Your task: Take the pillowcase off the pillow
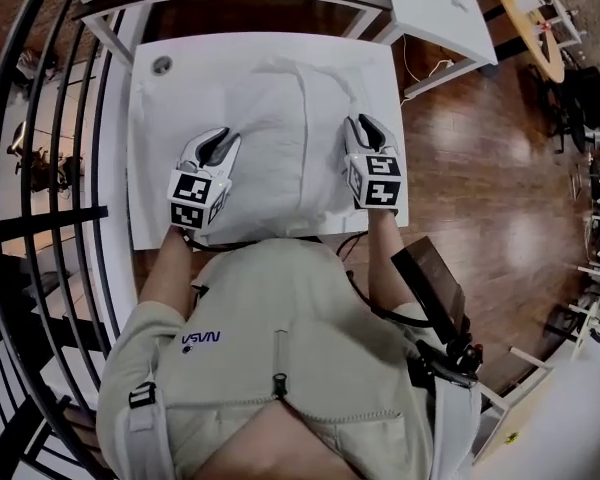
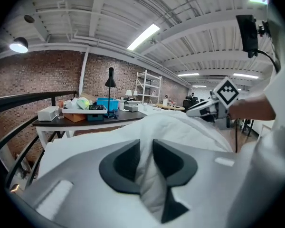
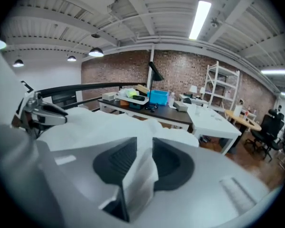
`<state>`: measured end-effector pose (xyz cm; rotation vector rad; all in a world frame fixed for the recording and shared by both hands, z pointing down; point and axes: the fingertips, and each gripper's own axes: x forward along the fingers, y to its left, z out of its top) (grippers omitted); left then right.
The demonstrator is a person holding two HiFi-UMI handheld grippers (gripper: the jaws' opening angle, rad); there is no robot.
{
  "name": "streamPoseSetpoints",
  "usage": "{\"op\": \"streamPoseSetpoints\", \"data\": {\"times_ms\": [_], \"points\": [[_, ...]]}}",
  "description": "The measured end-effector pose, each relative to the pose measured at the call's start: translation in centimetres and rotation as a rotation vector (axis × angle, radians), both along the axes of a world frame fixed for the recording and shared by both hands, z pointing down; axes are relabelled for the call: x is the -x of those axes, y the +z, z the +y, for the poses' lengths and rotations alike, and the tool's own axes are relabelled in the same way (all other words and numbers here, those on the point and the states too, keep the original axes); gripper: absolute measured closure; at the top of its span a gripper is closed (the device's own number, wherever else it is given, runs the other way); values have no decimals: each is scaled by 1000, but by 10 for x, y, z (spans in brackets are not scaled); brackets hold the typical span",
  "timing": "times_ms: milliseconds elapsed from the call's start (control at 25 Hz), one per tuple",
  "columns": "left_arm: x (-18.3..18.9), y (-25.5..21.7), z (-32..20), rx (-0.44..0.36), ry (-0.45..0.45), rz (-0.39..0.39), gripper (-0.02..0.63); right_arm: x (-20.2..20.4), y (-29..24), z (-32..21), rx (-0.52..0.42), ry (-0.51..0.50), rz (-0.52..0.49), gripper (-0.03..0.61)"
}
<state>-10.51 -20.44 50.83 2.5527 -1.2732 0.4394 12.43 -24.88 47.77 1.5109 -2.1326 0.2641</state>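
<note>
A white pillow in its white pillowcase [image 1: 272, 133] lies on the white table [image 1: 152, 183] in front of me. My left gripper [image 1: 216, 140] rests on the pillow's left side. Its jaws stand a little apart, and a bulge of pillowcase [image 2: 147, 175] lies loose between the dark pads [image 2: 124, 161]. My right gripper [image 1: 365, 125] sits at the pillow's right edge. Its jaws are likewise parted, with an upright fold of pillowcase [image 3: 141, 175] between them. Each gripper shows in the other's view: the right gripper [image 2: 213, 109] and the left gripper [image 3: 40, 112].
A black railing [image 1: 55, 168] curves along the left. Beyond the table stands a dark desk [image 2: 85, 120] with a lamp, a blue bin and boxes. Another white table [image 1: 435, 13] is at the far right, over wooden floor [image 1: 470, 168]. A black device [image 1: 435, 298] sits by my right side.
</note>
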Motion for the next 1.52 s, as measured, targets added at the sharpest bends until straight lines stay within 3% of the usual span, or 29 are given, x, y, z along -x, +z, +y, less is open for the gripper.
{"op": "streamPoseSetpoints", "data": {"times_ms": [200,360,640,960,1160,1520], "points": [[0,-4,-3,-23,29,39,491,7,2,61,1,42,-35,488],[-6,-18,4,-59,24,19,430,16,7,88,-4,13,-43,488],[-38,-46,51,-78,16,-39,425,22,13,114,-19,-69,-97,488],[-89,-22,117,-2,-18,-139,403,22,29,161,19,-236,-141,488],[-86,-9,148,-2,-58,-171,403,43,44,186,24,-313,-142,480],[-93,9,148,-9,-55,-197,403,47,45,188,42,-275,-91,480]]}}
